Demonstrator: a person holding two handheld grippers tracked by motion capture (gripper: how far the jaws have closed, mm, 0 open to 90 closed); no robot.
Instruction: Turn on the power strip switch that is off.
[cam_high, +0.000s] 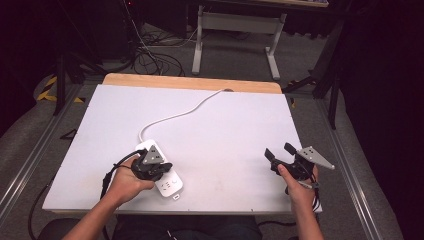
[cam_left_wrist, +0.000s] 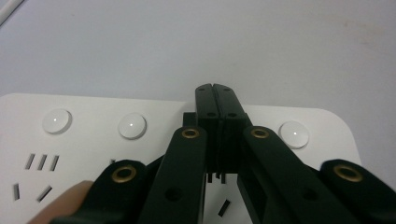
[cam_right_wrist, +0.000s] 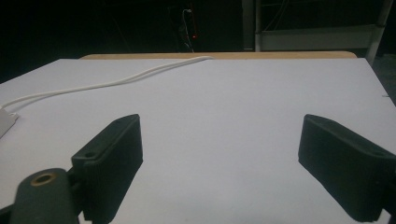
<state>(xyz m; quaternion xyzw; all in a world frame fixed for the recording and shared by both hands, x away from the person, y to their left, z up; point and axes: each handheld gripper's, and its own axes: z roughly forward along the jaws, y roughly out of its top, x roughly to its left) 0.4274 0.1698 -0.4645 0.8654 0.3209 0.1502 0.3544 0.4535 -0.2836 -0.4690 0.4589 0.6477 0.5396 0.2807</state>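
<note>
A white power strip (cam_high: 170, 186) lies near the front left of the white table top (cam_high: 230, 125), and its white cable (cam_high: 175, 115) runs to the back edge. My left gripper (cam_high: 161, 169) hovers low over the strip with its jaws pressed together. In the left gripper view the shut tips (cam_left_wrist: 216, 91) reach past the strip's (cam_left_wrist: 93, 140) far edge, between round white buttons (cam_left_wrist: 132, 125). My right gripper (cam_high: 280, 151) is held above the table's front right, open with nothing between its jaws (cam_right_wrist: 219, 154). The cable (cam_right_wrist: 107, 84) crosses far ahead of it.
A wooden table edge (cam_high: 192, 81) shows behind the white top. A white desk frame (cam_high: 235, 25) and loose cables (cam_high: 150, 55) are on the floor beyond. A thumb (cam_left_wrist: 60, 205) rests at the left gripper's base. The strip's corner (cam_right_wrist: 4, 121) is at the far left.
</note>
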